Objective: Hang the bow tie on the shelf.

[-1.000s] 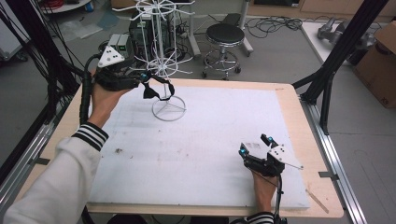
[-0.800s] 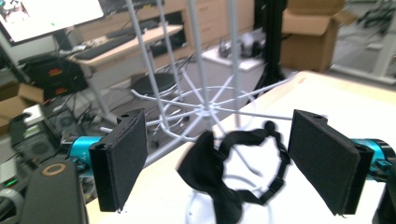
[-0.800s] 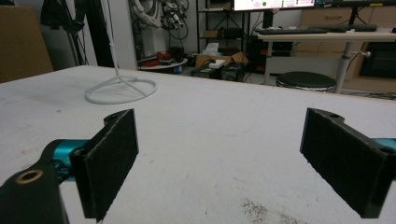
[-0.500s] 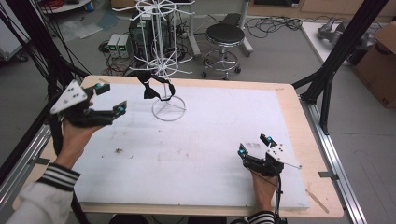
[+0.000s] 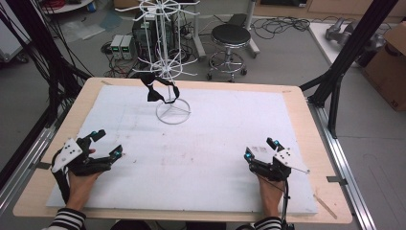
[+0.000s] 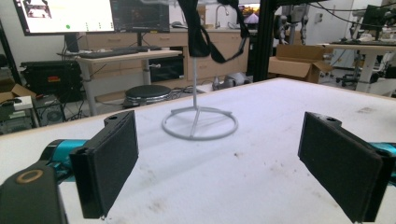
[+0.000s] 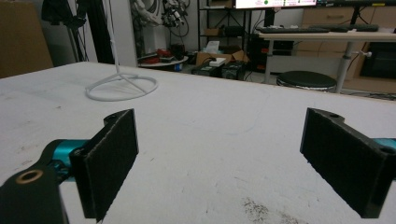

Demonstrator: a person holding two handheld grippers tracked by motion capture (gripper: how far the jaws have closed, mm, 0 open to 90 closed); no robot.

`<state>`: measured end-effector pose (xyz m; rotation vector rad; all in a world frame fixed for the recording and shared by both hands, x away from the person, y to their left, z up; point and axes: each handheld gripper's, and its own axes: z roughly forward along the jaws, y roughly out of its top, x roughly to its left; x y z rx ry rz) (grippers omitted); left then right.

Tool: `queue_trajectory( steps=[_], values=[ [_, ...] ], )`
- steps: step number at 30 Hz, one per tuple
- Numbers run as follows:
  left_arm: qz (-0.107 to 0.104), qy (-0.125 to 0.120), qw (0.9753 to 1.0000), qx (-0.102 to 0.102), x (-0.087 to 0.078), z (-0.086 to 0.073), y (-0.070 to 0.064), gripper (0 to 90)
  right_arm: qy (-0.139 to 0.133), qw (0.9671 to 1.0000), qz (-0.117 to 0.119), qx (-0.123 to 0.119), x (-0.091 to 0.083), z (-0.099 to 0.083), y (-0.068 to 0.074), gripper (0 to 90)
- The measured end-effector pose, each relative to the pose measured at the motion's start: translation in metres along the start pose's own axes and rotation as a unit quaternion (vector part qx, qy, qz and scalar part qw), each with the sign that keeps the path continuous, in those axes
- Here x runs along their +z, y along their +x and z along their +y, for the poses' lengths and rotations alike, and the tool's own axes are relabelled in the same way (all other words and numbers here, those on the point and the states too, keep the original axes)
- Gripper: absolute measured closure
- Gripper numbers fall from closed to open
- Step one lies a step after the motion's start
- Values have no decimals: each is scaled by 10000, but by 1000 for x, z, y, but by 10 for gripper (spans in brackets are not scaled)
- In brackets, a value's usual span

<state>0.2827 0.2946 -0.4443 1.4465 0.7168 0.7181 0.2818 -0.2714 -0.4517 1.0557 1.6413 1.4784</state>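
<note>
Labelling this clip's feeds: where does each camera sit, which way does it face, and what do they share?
High view: above the person's side, looking forward and down on the white table top; forearms enter from the bottom, left gripper and right gripper both open and empty.
Left gripper view: rides low on the left gripper, facing the white wire rack with a black strap hanging from it.
Right gripper view: rides on the right gripper, facing across the table; the rack's ring base sits upper left.
Shared: all three show the rack's base and the table top.

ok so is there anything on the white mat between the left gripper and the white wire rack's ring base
Nothing: in the left gripper view, only bare, lightly smudged white mat lies between the open left gripper and the white wire rack's ring base.
</note>
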Motion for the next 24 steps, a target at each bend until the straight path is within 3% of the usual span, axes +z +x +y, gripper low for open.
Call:
queue_trajectory(
  steps=[3,7,24],
  values=[
    [61,2,10000,8,2,-10,-3,131,-3,10000,4,15,0,0,0,105],
    [111,-163,9998,-32,-1,-11,-2,144,-1,10000,-4,7,0,0,0,105],
    [163,-184,9997,-6,-2,-11,-3,141,6,10000,-39,-18,0,0,0,105]
  ],
)
